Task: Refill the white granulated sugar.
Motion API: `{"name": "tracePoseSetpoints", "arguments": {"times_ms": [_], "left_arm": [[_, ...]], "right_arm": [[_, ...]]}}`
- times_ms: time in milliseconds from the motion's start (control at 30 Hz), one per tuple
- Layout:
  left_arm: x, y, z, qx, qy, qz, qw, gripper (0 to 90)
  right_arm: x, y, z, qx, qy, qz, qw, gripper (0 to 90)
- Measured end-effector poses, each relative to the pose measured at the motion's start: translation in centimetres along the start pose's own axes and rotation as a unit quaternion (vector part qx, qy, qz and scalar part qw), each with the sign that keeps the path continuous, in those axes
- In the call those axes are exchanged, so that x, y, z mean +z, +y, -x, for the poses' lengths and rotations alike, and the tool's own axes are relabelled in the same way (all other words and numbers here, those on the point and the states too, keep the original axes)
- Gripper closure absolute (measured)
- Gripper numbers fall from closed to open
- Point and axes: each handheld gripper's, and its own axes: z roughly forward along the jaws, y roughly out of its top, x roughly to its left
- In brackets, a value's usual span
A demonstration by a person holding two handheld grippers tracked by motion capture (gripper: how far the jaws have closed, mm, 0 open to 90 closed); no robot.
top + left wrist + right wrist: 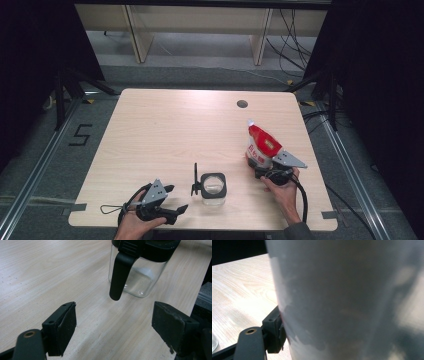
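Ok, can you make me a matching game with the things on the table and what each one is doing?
Things:
1. glass jar
2. red and white pouch
3. left gripper
4. round hole

What it is doing:
A. open, with nothing between its jaws
B. far side of the table top, toward the right
C. held in the right gripper
D. standing near the front edge, with a black rim and black handle

Pairs: 1-D, 2-C, 3-A, 4-B
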Motion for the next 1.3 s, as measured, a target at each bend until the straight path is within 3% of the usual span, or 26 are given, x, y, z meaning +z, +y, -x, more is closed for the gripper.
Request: {"name": "tracePoseSetpoints", "arguments": {"times_ms": [67, 200, 400, 467, 500, 533, 600, 733, 767, 867, 900, 933, 1000, 1100, 1200, 1300], "left_arm": [[0.0, 0.0, 0.0, 0.001, 0.0, 0.0, 1.0, 19.2], [0.0, 0.0, 0.1, -0.005, -0.002, 0.001, 1.0, 19.2], [0.0, 0.0, 0.0, 0.0, -0.001, -0.001, 1.0, 19.2], [0.0, 0.0, 0.0, 0.004, 0.0, 0.001, 1.0, 19.3], [0.0, 0.1, 0.0, 0.004, -0.001, 0.001, 1.0, 19.3], [-0.1, 0.1, -0.1, 0.005, 0.001, -0.005, 1.0, 19.2], [-0.2, 0.1, -0.1, 0.004, 0.0, -0.007, 1.0, 19.3], [-0.2, 0.1, 0.0, 0.0, 0.001, 0.002, 1.0, 19.3], [-0.2, 0.1, 0.0, 0.0, 0.001, 0.002, 1.0, 19.3], [-0.3, 0.2, -0.1, 0.005, -0.002, -0.001, 1.0, 19.3], [-0.4, 0.2, -0.3, 0.017, 0.002, -0.01, 0.9998, 19.3], [-0.3, 0.2, -0.1, 0.003, -0.002, -0.002, 1.0, 19.3], [-0.3, 0.1, -0.2, 0.004, 0.003, -0.002, 1.0, 19.3], [-0.4, 0.2, -0.3, 0.013, 0.001, -0.003, 0.9999, 19.3], [-0.4, 0.2, -0.4, 0.017, 0.002, -0.005, 0.9998, 19.3], [-0.4, 0.2, -0.3, 0.003, 0.0, 0.0, 1.0, 19.3]], "right_arm": [[0.1, 0.1, 0.2, -0.008, -0.001, -0.003, 1.0, 25.6], [0.1, 0.0, 0.2, -0.001, -0.005, 0.005, 1.0, 26.0], [0.1, 0.1, 0.2, -0.011, -0.006, -0.004, 0.9999, 32.2], [0.2, 0.1, 0.3, -0.018, 0.003, 0.007, 0.9998, 33.2], [0.2, 0.1, 0.2, -0.015, -0.002, -0.002, 0.9999, 33.7], [0.1, 0.1, -0.2, 0.009, -0.01, -0.001, 0.9999, 34.1], [0.0, 0.1, -0.3, 0.01, -0.014, -0.002, 0.9998, 34.8], [-0.1, 0.3, -0.7, 0.0, -0.019, -0.008, 0.9998, 35.6], [-0.1, 0.5, -0.5, -0.02, -0.013, -0.012, 0.9997, 35.8], [-0.3, 0.5, -1.0, -0.003, -0.022, -0.012, 0.9997, 35.9], [-0.3, 0.5, -0.9, -0.013, -0.017, -0.007, 0.9998, 36.0], [-0.4, 0.6, -1.1, -0.011, -0.022, -0.014, 0.9996, 36.1], [-0.6, 0.8, -1.0, -0.046, -0.025, -0.019, 0.9985, 36.2], [-1.1, 1.1, -1.6, -0.036, -0.019, -0.026, 0.9988, 36.4], [-1.4, 1.5, -1.9, -0.064, -0.012, -0.017, 0.9977, 36.5], [-2.1, 2.0, -2.7, -0.066, -0.009, -0.016, 0.9976, 36.5]]}}
